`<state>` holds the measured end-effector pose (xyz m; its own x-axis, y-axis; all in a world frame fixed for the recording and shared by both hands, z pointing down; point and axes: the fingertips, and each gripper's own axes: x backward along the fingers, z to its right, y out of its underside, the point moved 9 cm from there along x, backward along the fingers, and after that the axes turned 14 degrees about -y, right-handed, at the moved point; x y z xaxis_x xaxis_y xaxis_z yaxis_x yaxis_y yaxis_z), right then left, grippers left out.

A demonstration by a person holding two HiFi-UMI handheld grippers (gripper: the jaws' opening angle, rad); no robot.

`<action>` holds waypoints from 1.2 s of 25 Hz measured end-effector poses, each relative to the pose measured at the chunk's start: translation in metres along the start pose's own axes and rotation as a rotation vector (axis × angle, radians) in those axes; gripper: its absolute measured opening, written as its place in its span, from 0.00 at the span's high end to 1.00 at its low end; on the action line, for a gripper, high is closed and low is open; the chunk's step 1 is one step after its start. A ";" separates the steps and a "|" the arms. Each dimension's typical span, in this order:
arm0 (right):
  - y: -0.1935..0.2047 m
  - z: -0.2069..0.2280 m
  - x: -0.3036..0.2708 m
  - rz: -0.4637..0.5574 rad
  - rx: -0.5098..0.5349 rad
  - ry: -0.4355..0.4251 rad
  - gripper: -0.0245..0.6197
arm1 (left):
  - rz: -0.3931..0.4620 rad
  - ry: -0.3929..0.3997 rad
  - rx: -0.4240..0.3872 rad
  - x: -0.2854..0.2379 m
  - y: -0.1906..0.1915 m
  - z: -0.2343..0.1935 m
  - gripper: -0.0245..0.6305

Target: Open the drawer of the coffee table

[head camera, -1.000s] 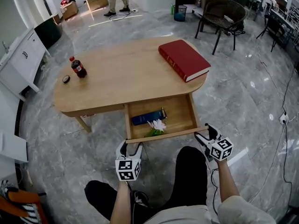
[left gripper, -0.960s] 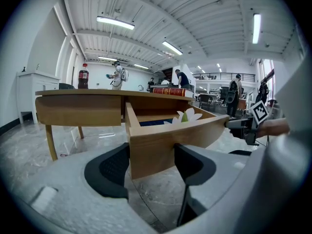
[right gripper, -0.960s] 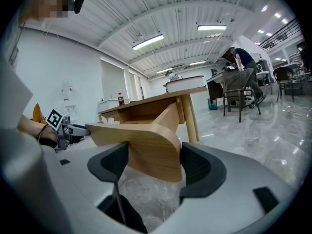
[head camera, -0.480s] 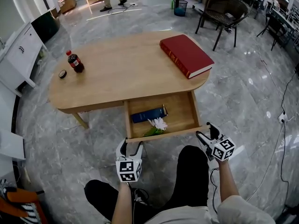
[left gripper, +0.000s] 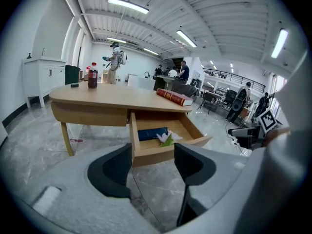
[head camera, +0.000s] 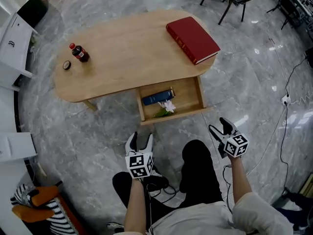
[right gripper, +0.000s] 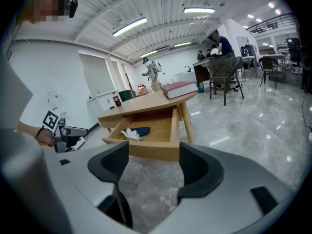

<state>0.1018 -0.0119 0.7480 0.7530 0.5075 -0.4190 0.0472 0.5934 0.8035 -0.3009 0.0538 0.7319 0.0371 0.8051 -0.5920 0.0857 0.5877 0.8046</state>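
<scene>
plainly, the drawer point(head camera: 188, 96) stands open; left tongs point(head camera: 140, 140) and right tongs point(head camera: 218, 127) gape empty.

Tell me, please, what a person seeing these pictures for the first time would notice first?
The open drawer on the near side of the oval coffee table draws the eye, with a blue book and a white flower inside. Next comes the big red book on the table's far right end. The left gripper and right gripper hang open, apart from the drawer.

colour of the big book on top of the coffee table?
The book is red, with pale page edges. It shows best in the head view.
</scene>
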 end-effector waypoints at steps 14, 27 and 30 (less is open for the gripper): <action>-0.197 -0.203 0.077 0.001 -0.121 -0.043 0.44 | -0.028 0.107 -0.035 0.210 -0.230 0.020 0.54; -0.242 -0.310 0.114 -0.007 -0.134 0.019 0.57 | -0.033 0.113 -0.049 0.295 -0.284 0.025 0.68; -0.243 -0.323 0.113 0.035 -0.165 -0.016 0.61 | -0.022 0.142 -0.072 0.298 -0.287 0.033 0.84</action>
<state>-0.0367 0.1028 0.3693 0.7626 0.5205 -0.3841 -0.0868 0.6708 0.7366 -0.2815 0.1224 0.3230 -0.1052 0.7925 -0.6008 0.0130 0.6052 0.7960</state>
